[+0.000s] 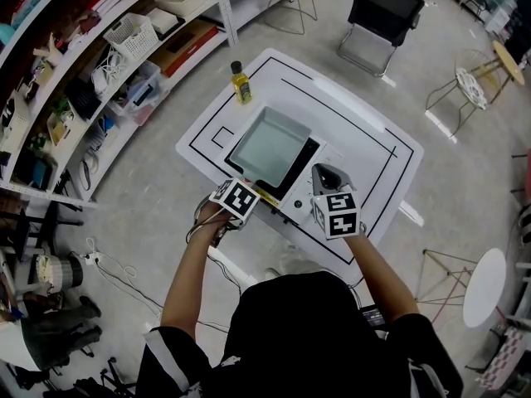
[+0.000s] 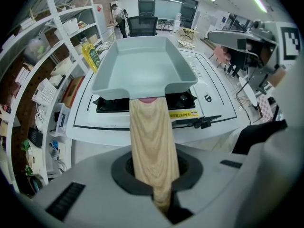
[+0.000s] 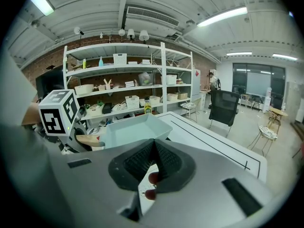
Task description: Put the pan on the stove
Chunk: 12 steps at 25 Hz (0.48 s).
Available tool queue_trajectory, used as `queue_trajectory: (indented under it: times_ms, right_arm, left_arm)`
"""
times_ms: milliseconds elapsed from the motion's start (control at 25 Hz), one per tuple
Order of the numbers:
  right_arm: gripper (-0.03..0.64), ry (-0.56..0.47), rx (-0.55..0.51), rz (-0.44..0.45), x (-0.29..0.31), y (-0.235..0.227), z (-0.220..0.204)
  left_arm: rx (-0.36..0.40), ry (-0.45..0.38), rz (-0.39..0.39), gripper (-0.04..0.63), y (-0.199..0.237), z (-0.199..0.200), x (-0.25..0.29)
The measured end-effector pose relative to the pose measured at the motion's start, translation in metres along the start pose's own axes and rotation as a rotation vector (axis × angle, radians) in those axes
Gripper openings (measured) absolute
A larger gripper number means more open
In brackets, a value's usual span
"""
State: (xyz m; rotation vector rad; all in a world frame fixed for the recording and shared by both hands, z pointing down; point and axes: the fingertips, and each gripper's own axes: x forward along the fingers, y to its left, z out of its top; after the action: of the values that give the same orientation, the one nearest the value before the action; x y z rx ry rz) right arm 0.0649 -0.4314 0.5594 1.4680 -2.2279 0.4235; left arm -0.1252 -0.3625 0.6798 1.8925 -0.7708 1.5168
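Observation:
A pale grey-green square pan [image 1: 270, 143] lies over the black stove [image 1: 304, 169] on the white table [image 1: 365, 156]. Whether its base rests on the grate I cannot tell. My left gripper [image 1: 251, 189] is shut on the pan's wooden handle [image 2: 151, 141], which runs straight from the pan [image 2: 142, 68] back between the jaws of the left gripper [image 2: 159, 194]. The stove [image 2: 183, 101] shows under the pan's near edge. My right gripper [image 1: 322, 173] hovers just right of the stove, shut and empty. In its own view the right gripper [image 3: 154, 144] has its pads meeting, with the pan [image 3: 128, 129] beyond.
A yellow oil bottle [image 1: 241, 84] stands at the table's far left corner. Crowded shelves [image 1: 83, 73] run along the left. A black chair [image 1: 382, 15] and small stools stand beyond the table. Cables lie on the floor at my left.

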Motion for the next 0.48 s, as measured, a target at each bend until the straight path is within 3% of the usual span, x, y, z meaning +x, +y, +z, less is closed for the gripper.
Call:
queue_trajectory:
  times_ms: [480]
  right_arm:
    - [0.002,-0.006,-0.007,0.001,-0.0003,0.0044,0.0026]
  left_arm:
    - [0.000,-0.065,-0.057,0.121,-0.0098,0.0028,-0.0070]
